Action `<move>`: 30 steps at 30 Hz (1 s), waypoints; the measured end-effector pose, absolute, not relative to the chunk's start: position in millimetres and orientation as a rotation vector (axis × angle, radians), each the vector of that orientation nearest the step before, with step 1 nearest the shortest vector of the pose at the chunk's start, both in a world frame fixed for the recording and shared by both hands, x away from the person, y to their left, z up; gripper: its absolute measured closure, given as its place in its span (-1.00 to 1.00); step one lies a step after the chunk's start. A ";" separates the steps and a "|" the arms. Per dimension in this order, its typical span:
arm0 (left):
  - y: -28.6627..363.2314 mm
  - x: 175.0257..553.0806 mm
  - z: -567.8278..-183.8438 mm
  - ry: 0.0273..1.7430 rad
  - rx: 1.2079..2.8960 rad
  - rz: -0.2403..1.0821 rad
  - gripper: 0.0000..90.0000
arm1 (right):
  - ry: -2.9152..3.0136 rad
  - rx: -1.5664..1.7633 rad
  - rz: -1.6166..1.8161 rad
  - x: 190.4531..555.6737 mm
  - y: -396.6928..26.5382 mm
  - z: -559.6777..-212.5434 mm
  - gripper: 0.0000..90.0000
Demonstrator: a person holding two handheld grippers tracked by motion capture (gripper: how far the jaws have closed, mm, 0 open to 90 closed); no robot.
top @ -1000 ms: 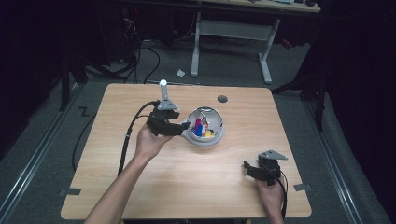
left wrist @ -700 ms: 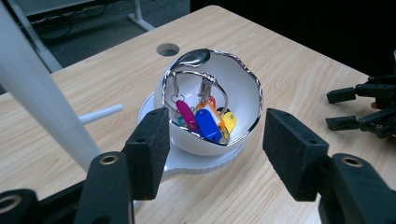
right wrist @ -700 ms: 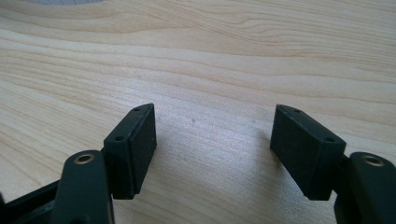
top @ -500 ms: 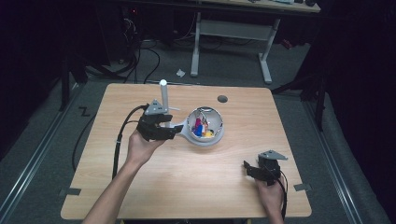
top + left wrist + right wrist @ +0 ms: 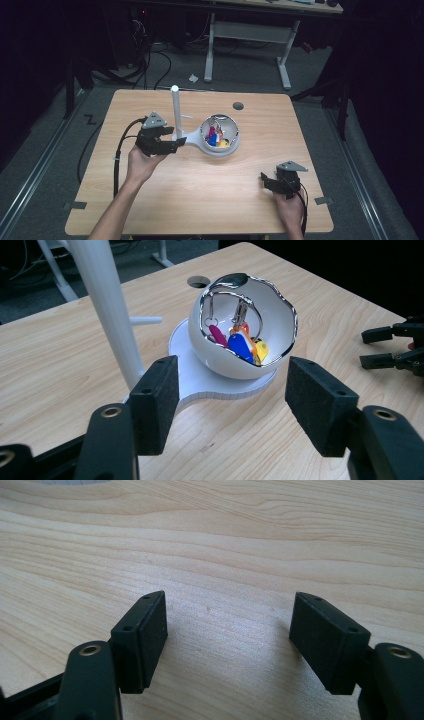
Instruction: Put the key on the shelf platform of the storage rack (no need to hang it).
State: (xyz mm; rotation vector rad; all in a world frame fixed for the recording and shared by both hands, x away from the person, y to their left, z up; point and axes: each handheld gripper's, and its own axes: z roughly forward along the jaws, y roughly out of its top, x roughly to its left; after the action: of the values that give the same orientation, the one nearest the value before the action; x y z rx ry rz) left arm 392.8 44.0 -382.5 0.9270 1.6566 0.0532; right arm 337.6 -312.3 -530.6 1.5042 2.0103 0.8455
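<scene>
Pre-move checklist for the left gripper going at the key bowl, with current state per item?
1. Left gripper jaws apart, having just been opening, nothing between them: ok.
2. White bowl sits upright on its white base: ok.
3. Keys and coloured tags inside the bowl, visible through its opening: ok.
4. White post stands close beside the left jaw's path: not ok, watch clearance.
5. Right gripper open over bare table, away from the bowl: ok.
6. Whether the key rings are tangled: cannot tell.
</scene>
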 end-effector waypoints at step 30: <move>86.8 378.0 -392.2 1.688 0.812 0.075 -0.24 | 2.009 1.505 0.845 337.5 -312.2 -530.6 -0.30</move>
State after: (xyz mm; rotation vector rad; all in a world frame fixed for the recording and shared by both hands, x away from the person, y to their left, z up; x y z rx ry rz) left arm 378.0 86.8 -392.2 0.8118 1.6881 0.0753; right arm 337.5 -312.2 -530.6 1.5049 2.0094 0.8450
